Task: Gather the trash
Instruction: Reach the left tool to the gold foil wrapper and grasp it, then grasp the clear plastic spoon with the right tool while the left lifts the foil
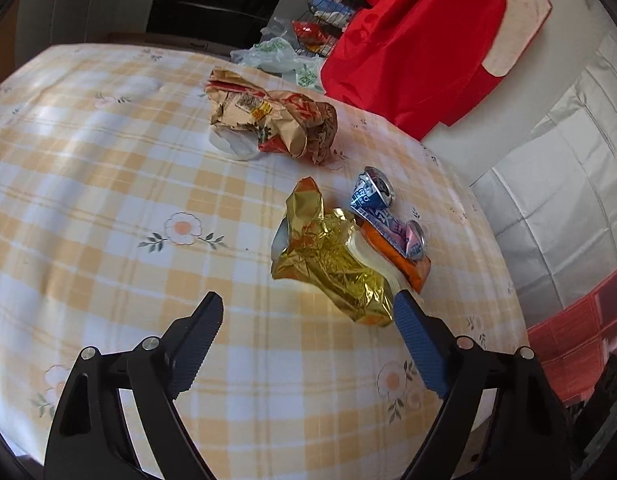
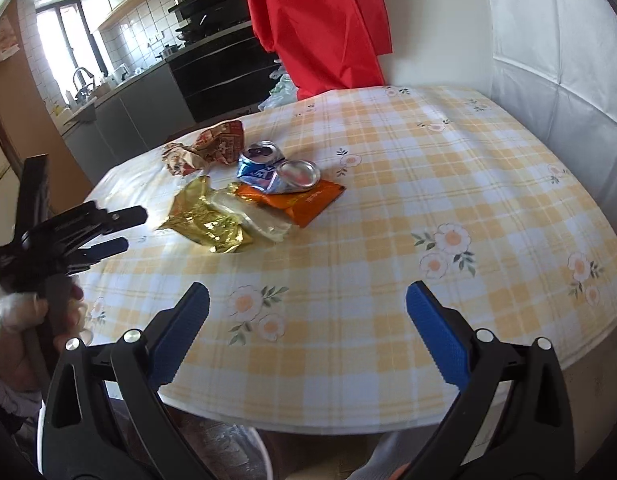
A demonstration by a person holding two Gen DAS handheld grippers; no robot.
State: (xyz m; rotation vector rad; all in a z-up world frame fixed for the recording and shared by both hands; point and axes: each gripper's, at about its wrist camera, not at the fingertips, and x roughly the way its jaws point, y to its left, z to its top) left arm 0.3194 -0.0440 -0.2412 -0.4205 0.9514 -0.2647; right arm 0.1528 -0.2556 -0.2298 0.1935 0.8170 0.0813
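Two grippers are yours here, and both stand with their jaws spread and nothing between the pads. Your left gripper [image 1: 308, 304] hangs over the table [image 1: 108, 184], which wears a yellow checked cloth with flowers; its right fingertip sits just beside the near end of the gold foil wrapper [image 1: 332, 264] without pressing on it. Seen from your right wrist, the left hand [image 2: 40, 320] holds that gripper at the table's left edge, its fingers aimed toward the trash. Working left to right across the far half of the table from the left wrist view: a crumpled brown paper bag [image 1: 268, 120] lies farthest back with a bit of white plastic under its near side, well apart from the rest. Nearer you, the gold foil wrapper lies crumpled, touching a pale clear packet and an orange snack packet [image 1: 408, 264] on its right. A crushed blue can [image 1: 384, 212] rests on top of the orange packet, near the table's right edge. Beyond the far edge, a red cloth [image 1: 428, 40] hangs down and a thin white plastic bag [image 1: 280, 56] sits beside it. Your right gripper [image 2: 308, 300] hovers over the near edge of the table, above bare cloth, well apart from all the trash.
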